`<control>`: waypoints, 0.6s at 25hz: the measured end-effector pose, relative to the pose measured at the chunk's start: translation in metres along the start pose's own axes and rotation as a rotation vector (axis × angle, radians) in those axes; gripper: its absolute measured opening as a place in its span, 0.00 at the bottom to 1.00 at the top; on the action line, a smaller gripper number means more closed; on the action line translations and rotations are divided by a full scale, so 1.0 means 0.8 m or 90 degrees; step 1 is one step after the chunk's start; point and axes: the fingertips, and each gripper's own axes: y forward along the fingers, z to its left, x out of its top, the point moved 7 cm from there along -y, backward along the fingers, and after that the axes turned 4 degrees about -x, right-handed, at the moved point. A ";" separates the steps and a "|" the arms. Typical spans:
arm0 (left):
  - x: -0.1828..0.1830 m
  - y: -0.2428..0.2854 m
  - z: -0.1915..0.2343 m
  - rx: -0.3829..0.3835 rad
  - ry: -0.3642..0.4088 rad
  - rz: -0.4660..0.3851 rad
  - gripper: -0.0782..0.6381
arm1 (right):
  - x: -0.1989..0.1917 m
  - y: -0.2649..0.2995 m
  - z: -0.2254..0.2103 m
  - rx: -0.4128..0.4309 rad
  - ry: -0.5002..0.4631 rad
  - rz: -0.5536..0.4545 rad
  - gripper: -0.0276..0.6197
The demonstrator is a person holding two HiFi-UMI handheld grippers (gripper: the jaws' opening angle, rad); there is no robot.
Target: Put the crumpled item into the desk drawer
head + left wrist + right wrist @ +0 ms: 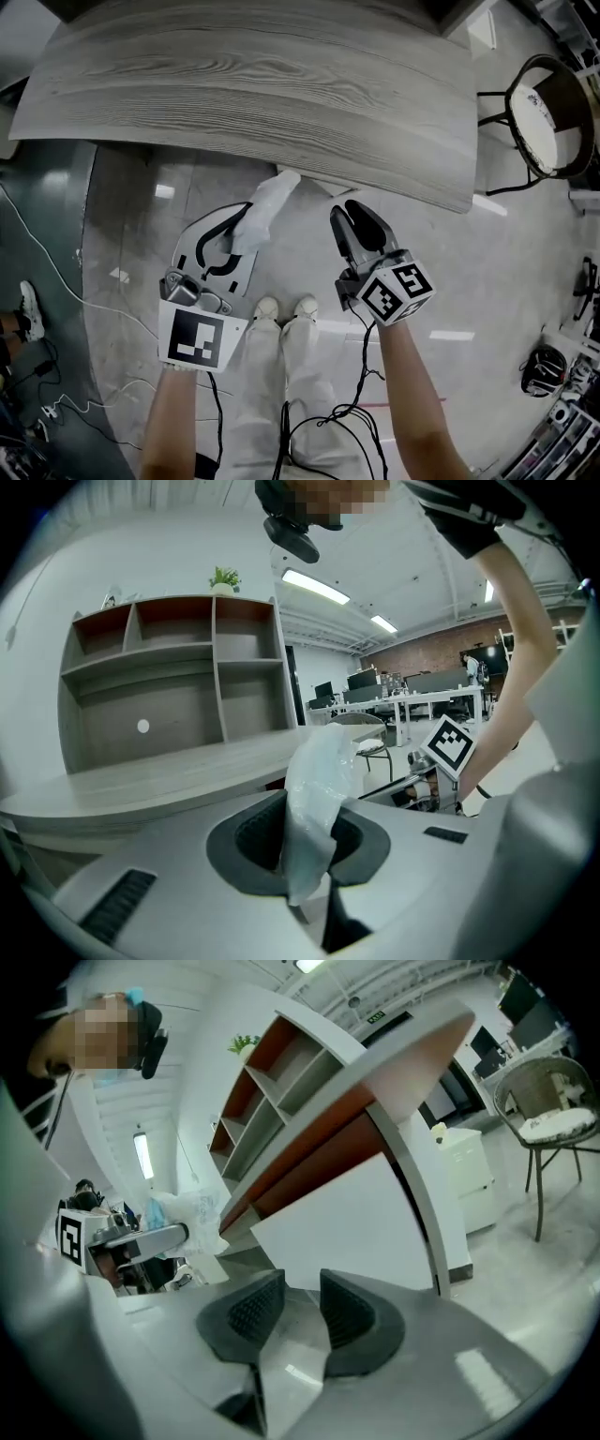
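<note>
**Left gripper (234, 230) pinching the crumpled white item, right gripper (361, 225) empty**

My left gripper (305, 841) has its dark jaws closed onto the crumpled, thin, translucent white item (319, 789). The item stands up out of the jaws and flops slightly to one side. From the head view, that item (267, 211) reaches from the jaw tips up to the near edge of the grey wood-grain desk top (262, 84), and its upper end overlaps that edge.

My right gripper (302, 1312) is just beside the left one and level with it. Its ribbed black pads stand a narrow gap apart with nothing between them, and they point at the desk's white side panel (347, 1222).

My white shoes (286, 309) are on the pale glossy floor (487, 272) between the two grippers. A brown open shelf unit (169, 677) sits on the far side of the desk. A round wicker chair with a white cushion (548, 117) stands well apart, off the desk's right end.
</note>
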 end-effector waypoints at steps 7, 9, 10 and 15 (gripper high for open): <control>-0.015 0.014 0.000 0.003 0.001 0.008 0.18 | -0.035 0.038 -0.038 0.014 0.091 0.025 0.30; -0.018 0.013 -0.003 0.008 -0.009 0.015 0.18 | -0.043 0.045 -0.048 0.017 0.127 0.022 0.34; -0.018 0.012 -0.004 0.011 -0.014 0.016 0.18 | -0.046 0.048 -0.053 0.019 0.145 0.015 0.35; -0.023 0.016 -0.004 0.007 -0.014 0.017 0.18 | -0.051 0.060 -0.069 0.042 0.194 -0.035 0.40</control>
